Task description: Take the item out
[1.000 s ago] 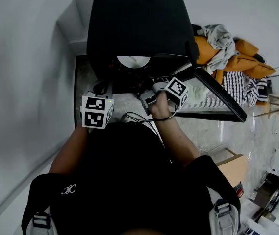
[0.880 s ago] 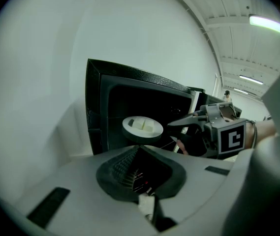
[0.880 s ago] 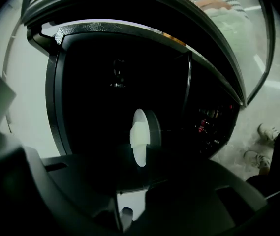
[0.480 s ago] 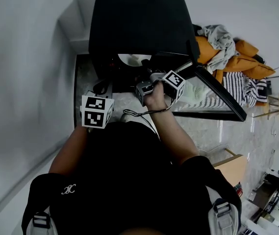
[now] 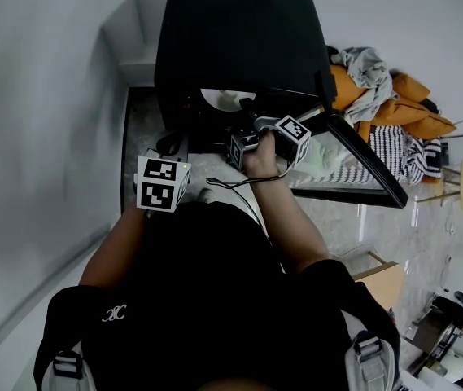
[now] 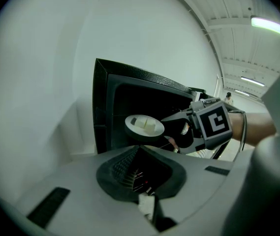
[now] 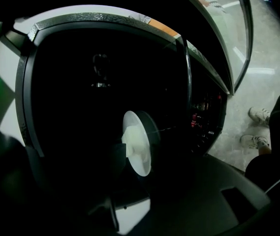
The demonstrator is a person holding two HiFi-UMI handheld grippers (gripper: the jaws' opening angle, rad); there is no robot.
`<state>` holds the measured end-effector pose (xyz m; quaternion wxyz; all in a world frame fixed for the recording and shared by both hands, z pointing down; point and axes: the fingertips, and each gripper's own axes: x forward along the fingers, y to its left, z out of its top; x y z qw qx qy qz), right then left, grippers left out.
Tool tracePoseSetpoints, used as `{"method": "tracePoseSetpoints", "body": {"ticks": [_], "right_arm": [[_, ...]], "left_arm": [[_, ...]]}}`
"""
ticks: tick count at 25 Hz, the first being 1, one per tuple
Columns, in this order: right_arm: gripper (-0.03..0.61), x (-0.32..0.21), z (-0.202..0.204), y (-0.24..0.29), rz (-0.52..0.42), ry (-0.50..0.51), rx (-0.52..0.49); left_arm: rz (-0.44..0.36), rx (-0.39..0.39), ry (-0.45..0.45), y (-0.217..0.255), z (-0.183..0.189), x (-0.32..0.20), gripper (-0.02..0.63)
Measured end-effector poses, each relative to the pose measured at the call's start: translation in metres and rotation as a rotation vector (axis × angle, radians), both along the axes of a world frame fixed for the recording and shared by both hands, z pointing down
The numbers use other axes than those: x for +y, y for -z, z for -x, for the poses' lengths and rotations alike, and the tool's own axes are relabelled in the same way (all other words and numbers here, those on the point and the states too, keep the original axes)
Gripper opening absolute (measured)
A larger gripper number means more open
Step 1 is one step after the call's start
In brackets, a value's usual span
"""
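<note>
A white plate (image 5: 221, 98) with pale food pieces lies inside the black oven (image 5: 239, 39), whose glass door (image 5: 361, 165) hangs open to the right. My right gripper (image 5: 247, 111) reaches into the opening. Its dark jaws stand wide, with the plate's near rim at or just between them; I see no pad pressing. In the left gripper view the plate (image 6: 144, 126) sits just ahead of the right gripper (image 6: 171, 131). The right gripper view shows the plate (image 7: 139, 142) edge-on in the dark cavity. My left gripper (image 5: 162, 184) hangs back below the oven, its jaws hidden.
A white wall runs along the left. To the right of the oven are orange cushions with clothes (image 5: 377, 88) and a striped cloth (image 5: 410, 145). A cardboard box (image 5: 386, 279) stands on the floor. A black cable (image 5: 231, 190) trails from my right hand.
My right gripper has moved up and forward from below the oven into its opening, close to the plate. The left gripper has stayed in place.
</note>
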<state>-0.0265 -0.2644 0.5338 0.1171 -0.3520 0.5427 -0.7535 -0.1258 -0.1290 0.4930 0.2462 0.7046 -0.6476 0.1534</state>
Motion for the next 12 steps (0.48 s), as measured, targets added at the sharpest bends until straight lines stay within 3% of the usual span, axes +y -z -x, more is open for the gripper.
{"method": "tracePoseSetpoints", "body": {"ticks": [6, 12], "right_arm": [[0.144, 0.0006, 0.0003, -0.0036, 0.023, 0.023, 0.020], [0.031, 0.0041, 0.0009, -0.0102, 0.031, 0.059, 0.077]], "left_arm": [[0.000, -0.003, -0.001, 0.0001, 0.0007, 0.0003, 0.002], [0.000, -0.008, -0.001, 0.0002, 0.0026, 0.0004, 0.002]]}}
